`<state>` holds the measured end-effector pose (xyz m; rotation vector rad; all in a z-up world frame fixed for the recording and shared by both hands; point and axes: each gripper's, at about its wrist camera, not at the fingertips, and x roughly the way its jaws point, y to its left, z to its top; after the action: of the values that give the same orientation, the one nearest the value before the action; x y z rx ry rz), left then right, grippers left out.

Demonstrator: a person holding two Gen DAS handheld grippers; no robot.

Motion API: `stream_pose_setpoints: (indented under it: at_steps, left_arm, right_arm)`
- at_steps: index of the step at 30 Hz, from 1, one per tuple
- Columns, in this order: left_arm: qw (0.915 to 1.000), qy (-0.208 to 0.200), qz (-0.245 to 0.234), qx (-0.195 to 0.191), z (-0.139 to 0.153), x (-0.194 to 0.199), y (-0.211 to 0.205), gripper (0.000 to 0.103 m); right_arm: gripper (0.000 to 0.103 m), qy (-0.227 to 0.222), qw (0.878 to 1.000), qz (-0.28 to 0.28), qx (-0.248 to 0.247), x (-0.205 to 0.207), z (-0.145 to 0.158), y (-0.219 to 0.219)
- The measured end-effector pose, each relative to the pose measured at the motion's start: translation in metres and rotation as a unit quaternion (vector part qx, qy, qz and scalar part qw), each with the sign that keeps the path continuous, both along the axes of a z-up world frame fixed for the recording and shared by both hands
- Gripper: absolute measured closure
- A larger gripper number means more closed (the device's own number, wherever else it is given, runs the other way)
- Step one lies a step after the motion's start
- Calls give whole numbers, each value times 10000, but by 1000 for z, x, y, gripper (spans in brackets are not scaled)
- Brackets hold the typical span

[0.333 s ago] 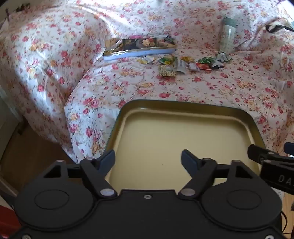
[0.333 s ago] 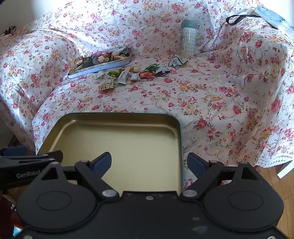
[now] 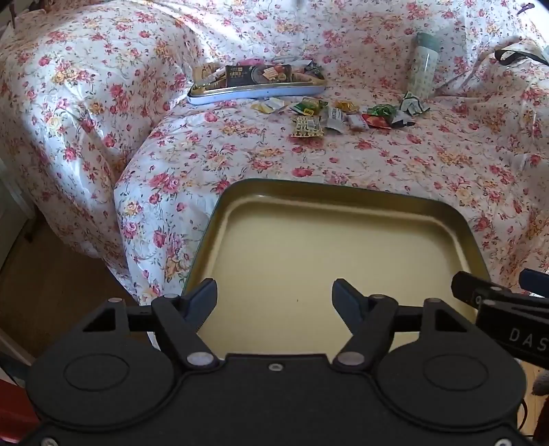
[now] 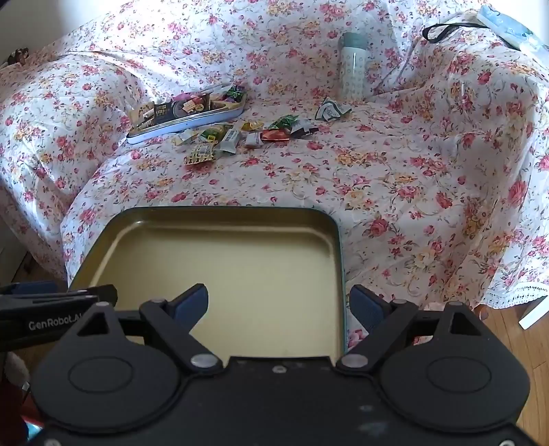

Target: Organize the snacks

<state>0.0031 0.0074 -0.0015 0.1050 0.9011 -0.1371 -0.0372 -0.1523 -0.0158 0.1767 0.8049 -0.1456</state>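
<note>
Looking forward and down from both wrists, side by side, close over the tin (image 3: pixel 343 192) (image 4: pixel 219 214) low in frame, sharing snacks (image 3: pixel 339 115) (image 4: pixel 240 137) and bottle (image 3: pixel 425 65) (image 4: pixel 351 65) farther up.

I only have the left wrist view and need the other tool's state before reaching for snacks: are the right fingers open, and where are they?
Observer: Open, nothing pinched. The right gripper straddles the right rim of the tin tray: one finger over the tray, the other outside, above the floral cloth.
Operator: Anything on the armrest past the black strap?
Observer: Yes, a pale blue packet lies just beyond it, at the far right corner.
</note>
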Motion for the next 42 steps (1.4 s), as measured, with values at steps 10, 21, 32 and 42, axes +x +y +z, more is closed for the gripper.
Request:
stream_pose_setpoints:
  at_steps: [10, 21, 32, 42]
  left_arm:
    - [10000, 51, -19, -47, -3, 0, 2, 29]
    - [10000, -52, 1, 18, -1, -4, 2, 32]
    - [10000, -25, 22, 44, -2, -3, 2, 32]
    - [10000, 39, 43, 64, -4, -3, 3, 32]
  right_arm:
    - [9, 20, 10000, 43, 5, 1, -2, -1]
    - [9, 30, 10000, 64, 1, 0, -1, 0]
    - [9, 33, 10000, 86, -11, 0, -1, 1]
    - [9, 45, 9999, 93, -4, 0, -1, 1]
